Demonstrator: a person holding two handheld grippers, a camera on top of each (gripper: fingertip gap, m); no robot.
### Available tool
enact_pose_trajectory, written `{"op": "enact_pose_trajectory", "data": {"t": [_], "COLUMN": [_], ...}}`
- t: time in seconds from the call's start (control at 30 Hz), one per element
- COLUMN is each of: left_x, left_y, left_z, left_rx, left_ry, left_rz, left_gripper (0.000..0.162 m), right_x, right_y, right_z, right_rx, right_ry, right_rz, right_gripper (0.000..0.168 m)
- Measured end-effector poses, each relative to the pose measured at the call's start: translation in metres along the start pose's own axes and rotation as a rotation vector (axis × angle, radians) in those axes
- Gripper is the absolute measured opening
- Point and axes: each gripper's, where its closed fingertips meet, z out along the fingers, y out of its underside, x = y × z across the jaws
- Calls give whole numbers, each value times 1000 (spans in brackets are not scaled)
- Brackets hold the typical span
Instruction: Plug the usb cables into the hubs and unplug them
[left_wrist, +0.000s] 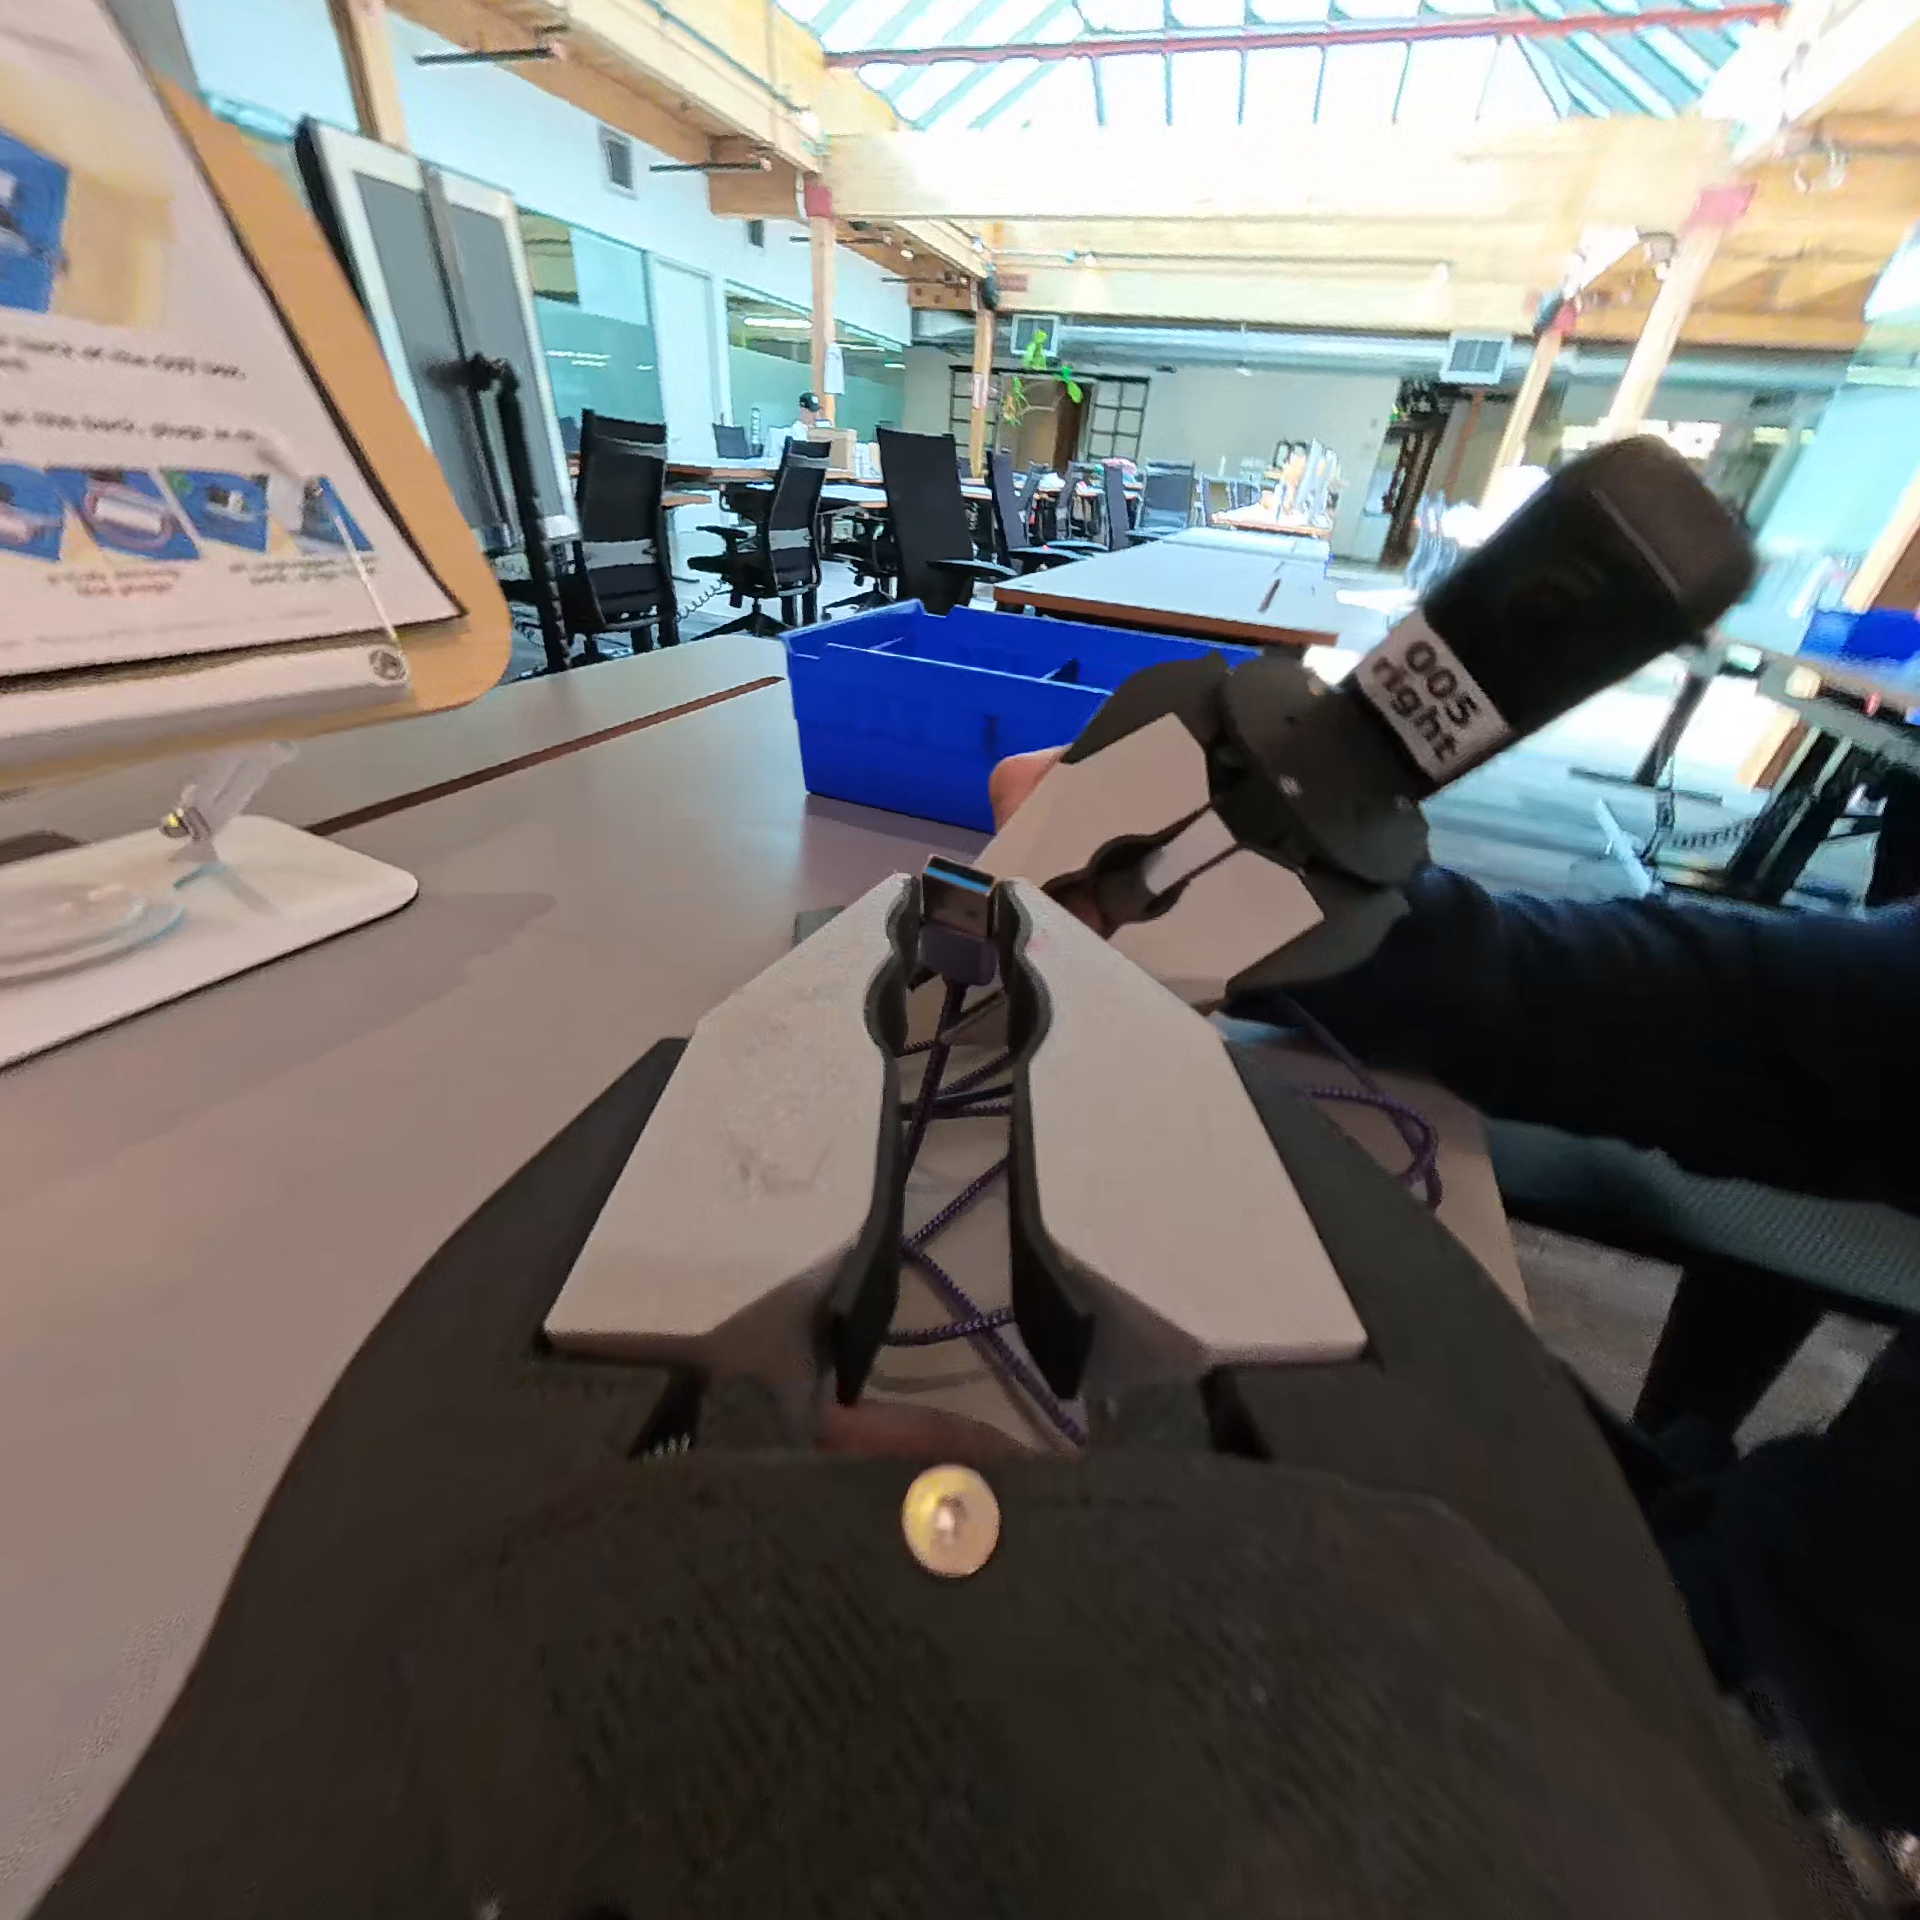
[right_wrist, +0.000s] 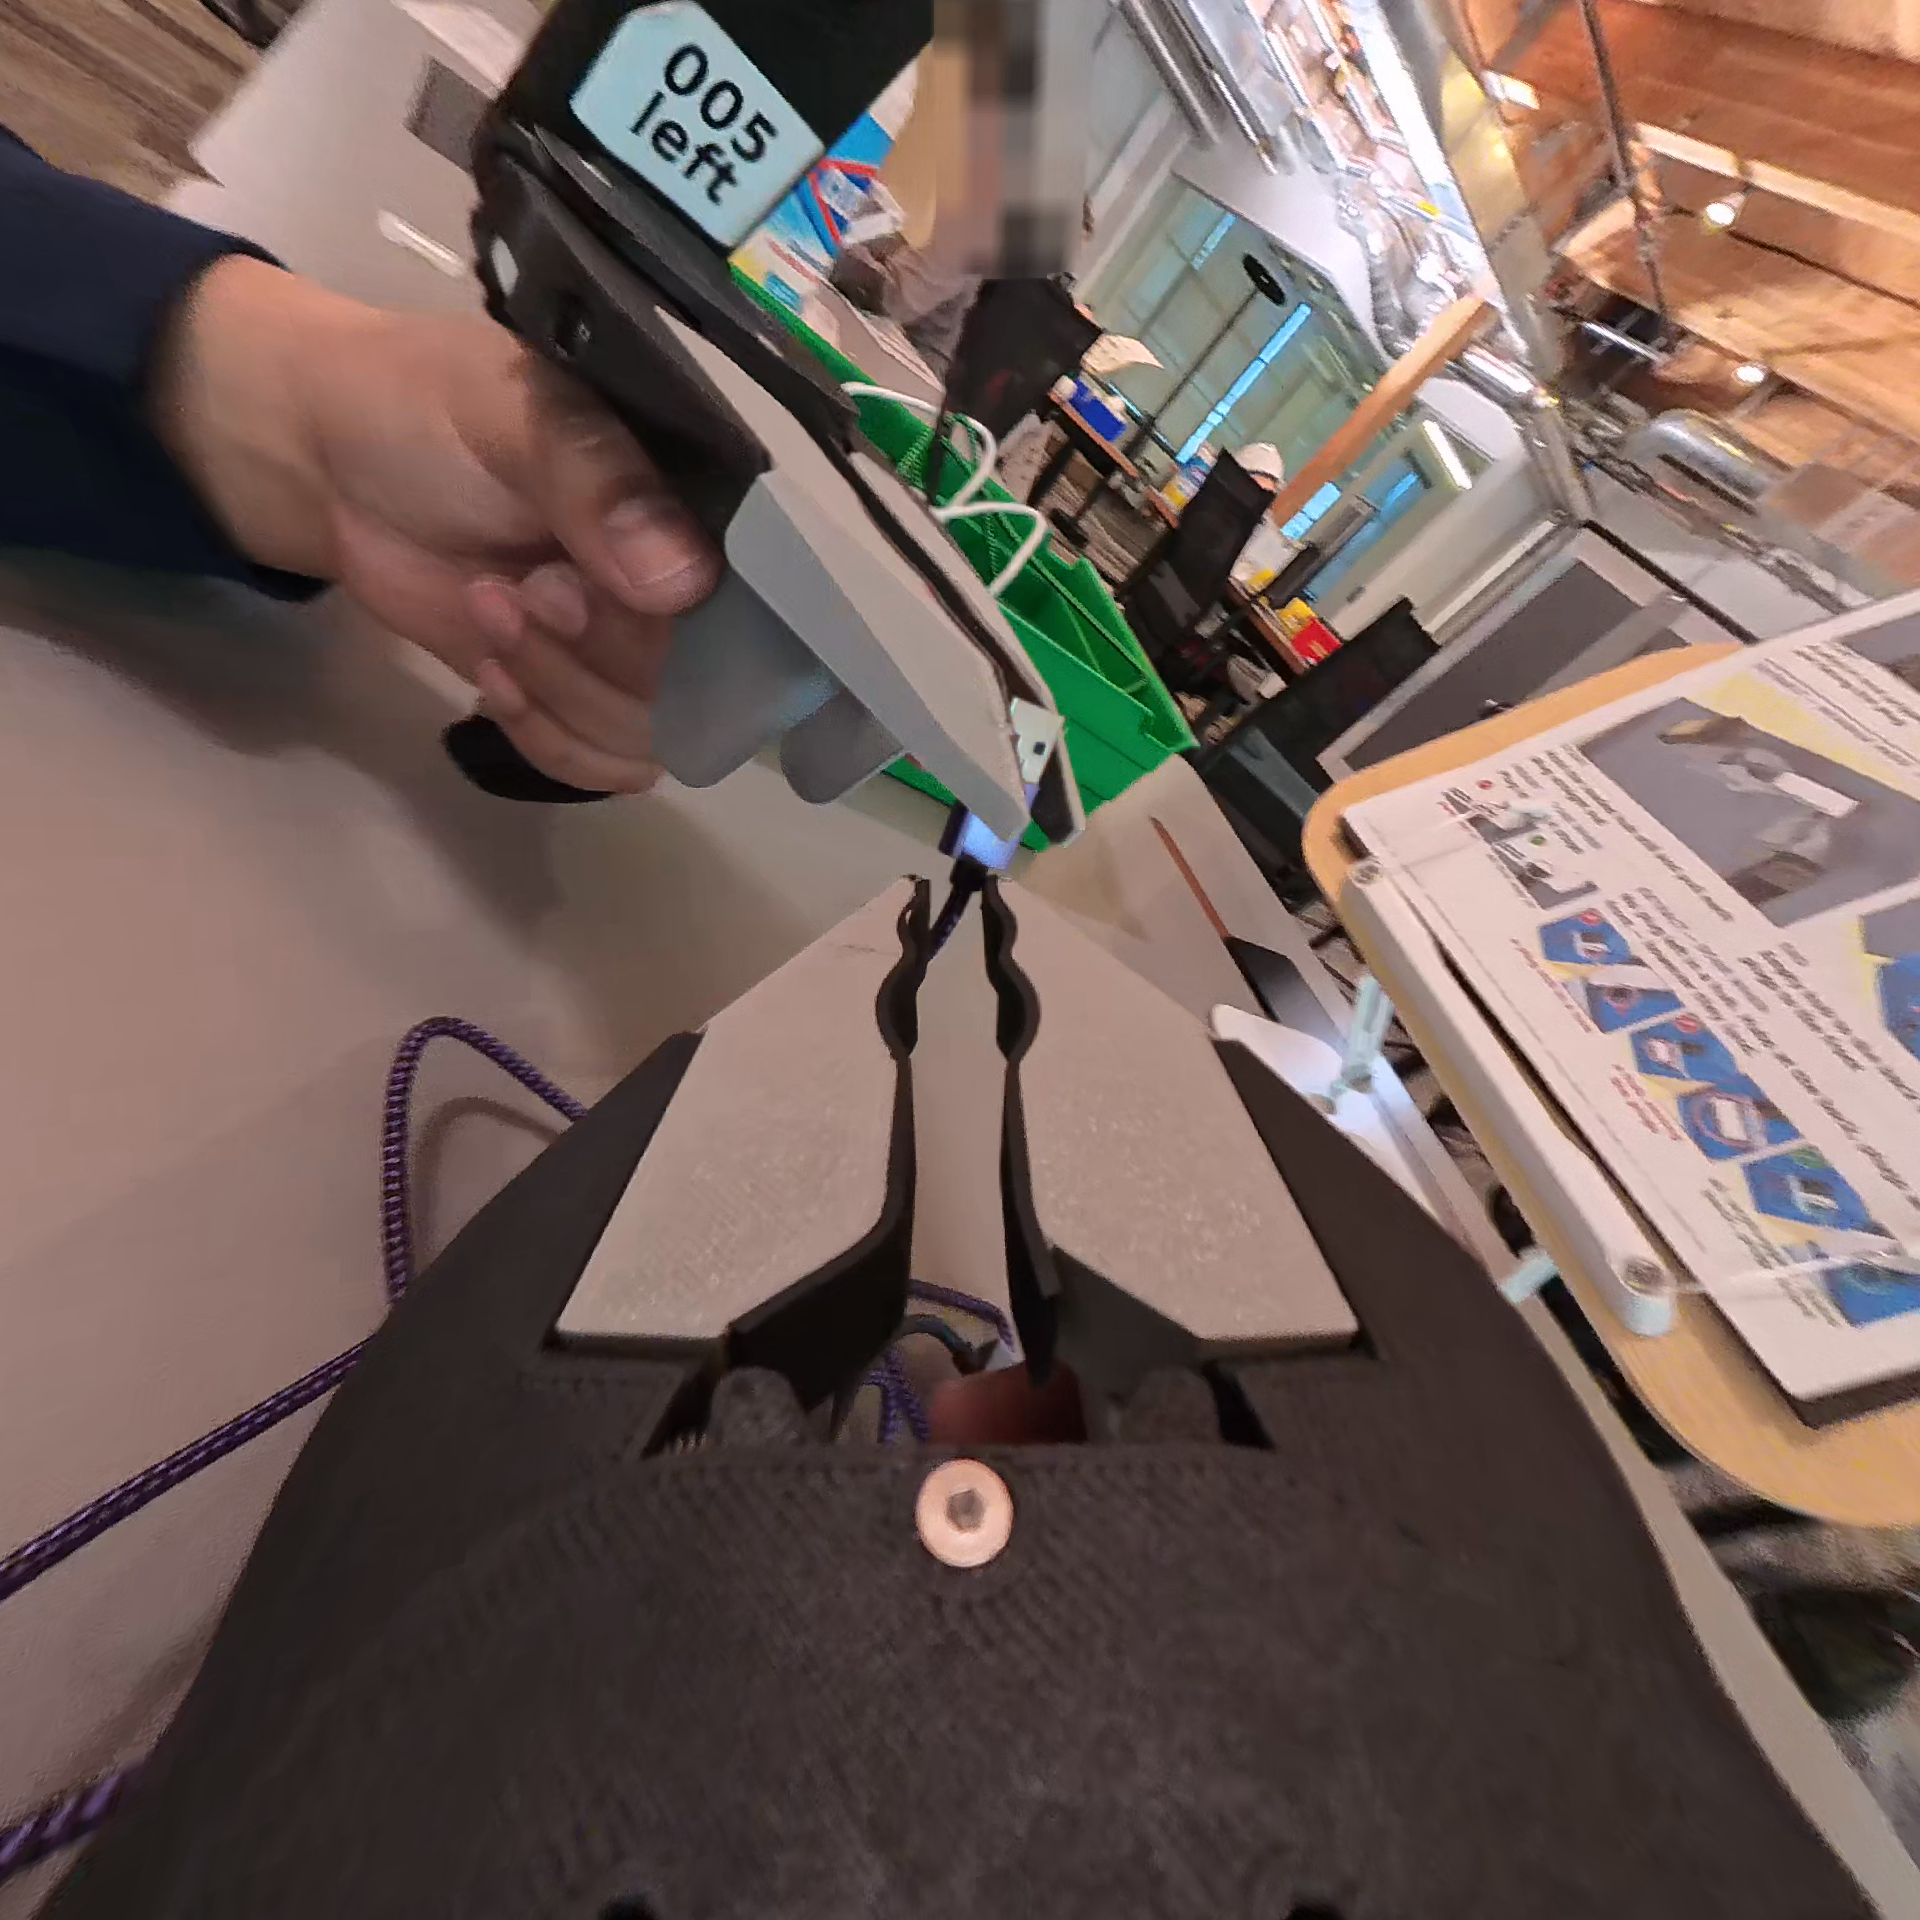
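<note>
While hidden from the left view, green bin (right_wrist: 1091, 665) behind plug-clamping left gripper (right_wrist: 1023, 784).

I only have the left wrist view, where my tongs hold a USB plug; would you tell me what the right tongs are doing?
Observer: The right tongs are closed on the purple cable just behind the USB plug.
Operator: Where does the rest of that cable run?
Observer: It loops over the table toward the left of the right wrist view and leaves at the lower left edge.
Operator: Is there any bin besides the blue bin?
Observer: Yes, a green bin stands beyond the left tongs, with a white cable showing above its rim.
</note>
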Motion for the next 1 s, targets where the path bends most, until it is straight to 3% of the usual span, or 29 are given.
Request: {"op": "enact_pose_trajectory", "data": {"t": [0.13,0.37,0.57,1.0], "left_x": [-16,-26,-19,1], "left_y": [-1,-2,-3,-12], "left_z": [3,6,2,-12], "left_rx": [23,42,30,53], "left_ry": [-61,-112,-61,91], "left_rz": [-130,-203,-160,-81], "left_gripper": [12,11,12,7], "right_x": [12,23,17,5], "right_y": [6,14,7,-15], "right_z": [6,14,14,-1], "right_rx": [-73,-138,-23,143], "right_ry": [128,253,83,-133], "right_rz": [-60,-54,237,411], "right_gripper": [8,5,2,2]}}
